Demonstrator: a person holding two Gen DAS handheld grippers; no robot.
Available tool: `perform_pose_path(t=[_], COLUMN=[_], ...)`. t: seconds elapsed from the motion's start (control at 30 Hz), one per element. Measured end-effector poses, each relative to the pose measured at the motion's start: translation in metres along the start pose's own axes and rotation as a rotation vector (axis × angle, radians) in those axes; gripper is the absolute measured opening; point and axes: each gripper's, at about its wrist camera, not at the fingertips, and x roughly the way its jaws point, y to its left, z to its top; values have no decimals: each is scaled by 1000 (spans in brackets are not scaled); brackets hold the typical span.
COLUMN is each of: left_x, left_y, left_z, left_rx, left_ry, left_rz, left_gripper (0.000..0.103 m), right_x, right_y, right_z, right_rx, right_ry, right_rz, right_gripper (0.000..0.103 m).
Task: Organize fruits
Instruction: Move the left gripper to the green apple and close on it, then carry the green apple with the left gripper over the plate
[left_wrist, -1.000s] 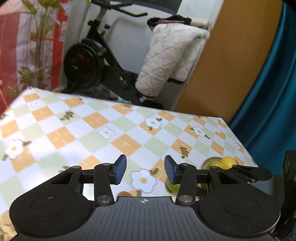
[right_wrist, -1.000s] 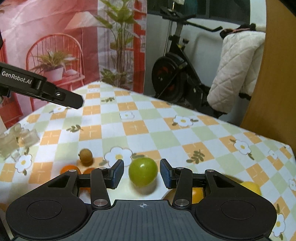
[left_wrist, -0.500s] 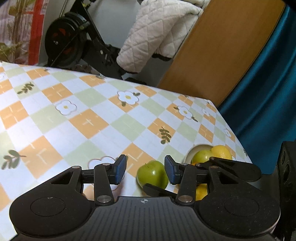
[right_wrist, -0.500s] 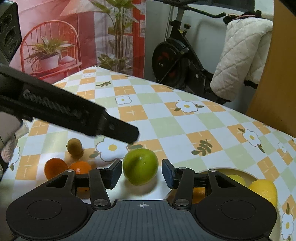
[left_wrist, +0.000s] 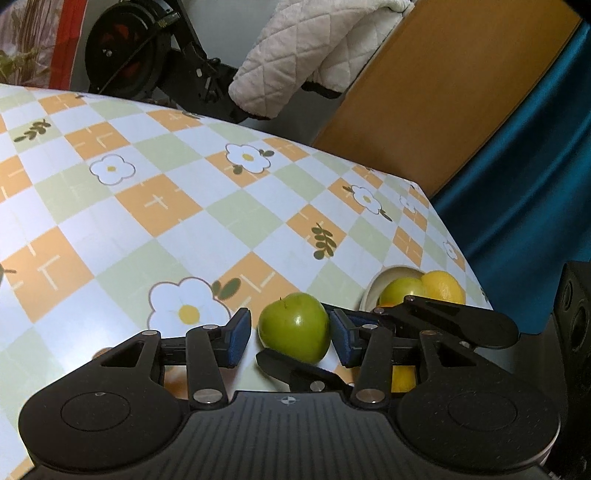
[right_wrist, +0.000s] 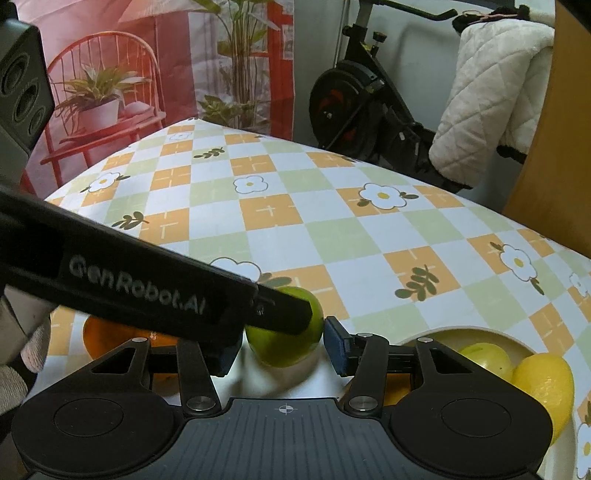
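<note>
Hiding green apple (right_wrist: 284, 343): left hand-held gripper (right_wrist: 258, 310)

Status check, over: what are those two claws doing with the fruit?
Left gripper and right gripper both open, straddling the same green apple. Apple on the table, beside the bowl. Left gripper's finger crosses the right gripper's approach.
</note>
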Motion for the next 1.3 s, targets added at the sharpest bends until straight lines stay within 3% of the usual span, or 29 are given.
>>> perform_pose_path(t=[0.5, 1.3], left_x=[-9, -66], left_y=[-3, -67], left_z=[-7, -31], left_rx=[4, 53], left_ry=[-18, -124], left_rz=[-20, -27], left_gripper=[48, 48], right_x=[-12, -99], right_y=[3, 14], right_z=[-5, -26], right_rx=[17, 41], right_ry=[-35, -204], right_rz=[17, -46], right_gripper=[42, 42])
